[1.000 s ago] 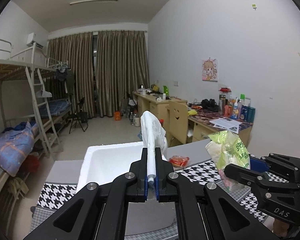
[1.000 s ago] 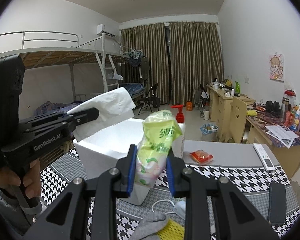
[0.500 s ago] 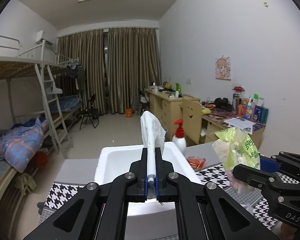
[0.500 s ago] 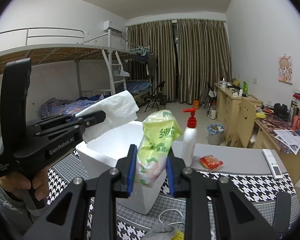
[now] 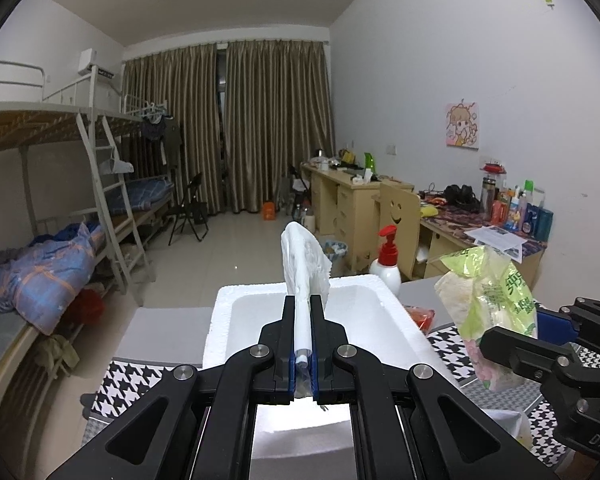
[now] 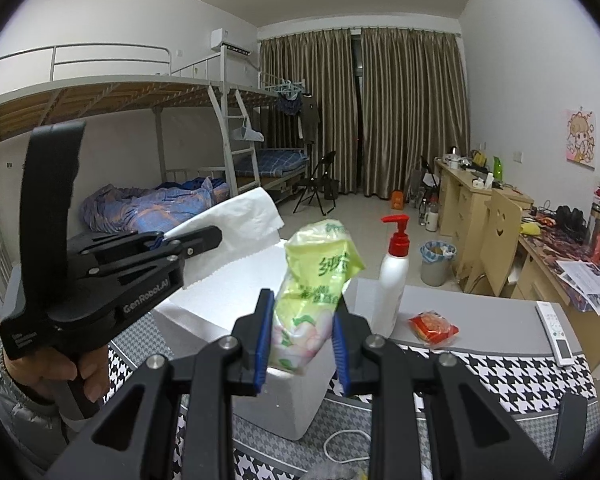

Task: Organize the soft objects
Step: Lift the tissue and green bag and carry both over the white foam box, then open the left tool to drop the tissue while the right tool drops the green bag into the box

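My left gripper (image 5: 303, 304) is shut on a white paper tissue (image 5: 303, 264) and holds it above the open white foam box (image 5: 236, 300). From the right wrist view the left gripper (image 6: 204, 240) and the tissue (image 6: 244, 220) hang over the box (image 6: 236, 280). My right gripper (image 6: 300, 312) is shut on a green tissue pack (image 6: 312, 280), held above the box's near right corner. The pack (image 5: 492, 300) and the right gripper (image 5: 512, 340) show at the right in the left wrist view.
A white pump bottle with a red top (image 6: 394, 280), a red snack packet (image 6: 434, 328) and a white remote (image 6: 556, 336) lie on the grey and houndstooth table (image 6: 520, 376). A white cord (image 6: 340, 444) lies near the front. Bunk beds stand at left, desks at right.
Both grippers have risen and drawn back a little with their loads; the box and the pump bottle now sit lower and fuller in view. Both grips are unchanged.
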`<state>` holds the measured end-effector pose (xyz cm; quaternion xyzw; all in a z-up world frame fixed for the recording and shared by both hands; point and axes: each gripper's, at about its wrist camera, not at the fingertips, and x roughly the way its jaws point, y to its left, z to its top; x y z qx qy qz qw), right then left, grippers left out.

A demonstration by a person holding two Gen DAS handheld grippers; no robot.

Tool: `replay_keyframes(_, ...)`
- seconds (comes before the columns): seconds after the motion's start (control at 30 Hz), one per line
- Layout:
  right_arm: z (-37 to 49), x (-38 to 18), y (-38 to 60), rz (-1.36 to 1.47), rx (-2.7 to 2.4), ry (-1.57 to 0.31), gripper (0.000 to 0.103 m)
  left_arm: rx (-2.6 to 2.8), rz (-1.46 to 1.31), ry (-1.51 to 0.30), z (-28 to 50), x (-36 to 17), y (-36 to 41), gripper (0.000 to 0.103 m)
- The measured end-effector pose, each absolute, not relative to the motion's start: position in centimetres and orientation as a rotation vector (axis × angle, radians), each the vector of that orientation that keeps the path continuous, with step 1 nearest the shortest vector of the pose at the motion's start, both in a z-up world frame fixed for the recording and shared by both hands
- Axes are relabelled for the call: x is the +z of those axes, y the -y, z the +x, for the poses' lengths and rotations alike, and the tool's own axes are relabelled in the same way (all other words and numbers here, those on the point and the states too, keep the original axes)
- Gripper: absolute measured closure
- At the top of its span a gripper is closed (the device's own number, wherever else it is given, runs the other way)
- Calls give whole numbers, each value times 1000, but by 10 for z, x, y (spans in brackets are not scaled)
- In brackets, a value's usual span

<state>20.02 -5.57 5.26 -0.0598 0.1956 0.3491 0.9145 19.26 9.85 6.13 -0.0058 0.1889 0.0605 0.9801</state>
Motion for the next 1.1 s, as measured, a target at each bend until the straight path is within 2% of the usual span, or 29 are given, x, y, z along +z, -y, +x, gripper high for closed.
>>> replay_keyframes(0.13,203,54,53,-128,719,-409,72,122,-25,-408,203,57,-105,97)
replay_keyframes(0.23,204,53,48,-139,715,-409,72,125,-34,-422,208,54,-109,87)
replay_keyframes(0.33,205,53,46,-140,716,-413,72,126,-46,-430,211,52,-113,62)
replay_keyframes(0.37,205,53,45,-142,712,-412,72,127,-50,-431,211,52,-115,48)
replay_keyframes(0.4,205,53,45,-142,711,-412,72,135,-55,-429,210,52,-117,41)
replay_keyframes(0.47,205,53,44,-142,711,-413,72,141,-56,-423,209,52,-119,35)
replay_keyframes(0.5,204,53,43,-144,710,-414,72,145,-53,-421,208,52,-119,26)
replay_keyframes(0.57,205,53,43,-146,712,-411,72,155,-53,-408,206,52,-120,16)
replay_keyframes(0.7,203,52,40,-162,712,-382,72,157,-64,-390,199,54,-126,6)
replay_keyframes(1.1,208,58,20,-184,719,-379,72,199,-61,-349,182,61,-141,1)
